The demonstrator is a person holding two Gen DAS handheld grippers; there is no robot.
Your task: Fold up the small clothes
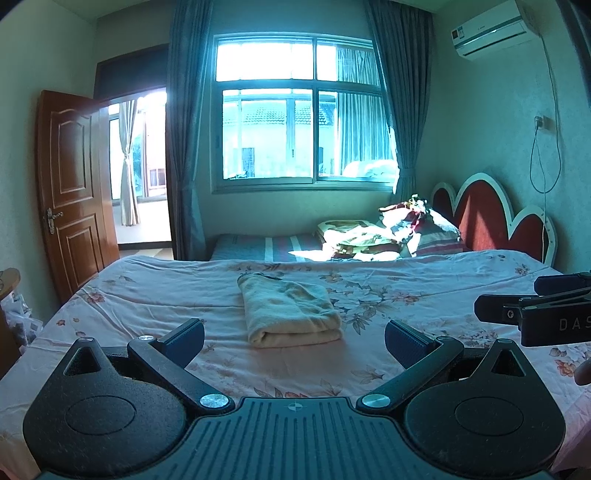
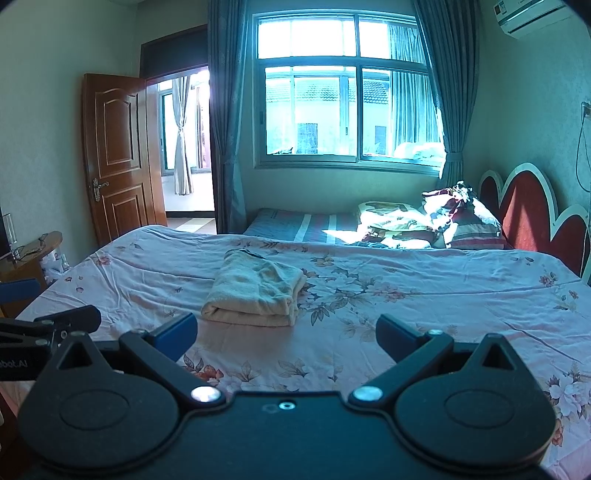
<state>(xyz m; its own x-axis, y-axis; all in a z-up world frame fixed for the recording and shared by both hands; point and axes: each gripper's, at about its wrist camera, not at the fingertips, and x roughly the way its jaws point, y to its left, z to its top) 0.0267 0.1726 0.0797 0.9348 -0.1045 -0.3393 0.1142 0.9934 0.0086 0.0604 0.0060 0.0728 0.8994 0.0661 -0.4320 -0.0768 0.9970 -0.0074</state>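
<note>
Folded cloth lengthwise toward window

The cream-coloured cloth I'm facing lies folded into a thick, neat rectangle, flat on the floral bedsheet, its rounded fold toward me.

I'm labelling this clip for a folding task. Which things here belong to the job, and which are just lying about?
Job:
- folded cream cloth on the floral bedsheet
- left claw, open, empty
- right claw, open, empty

Lying about:
- pile of bedding by the red headboard
- wooden door
- air conditioner
- window
</note>
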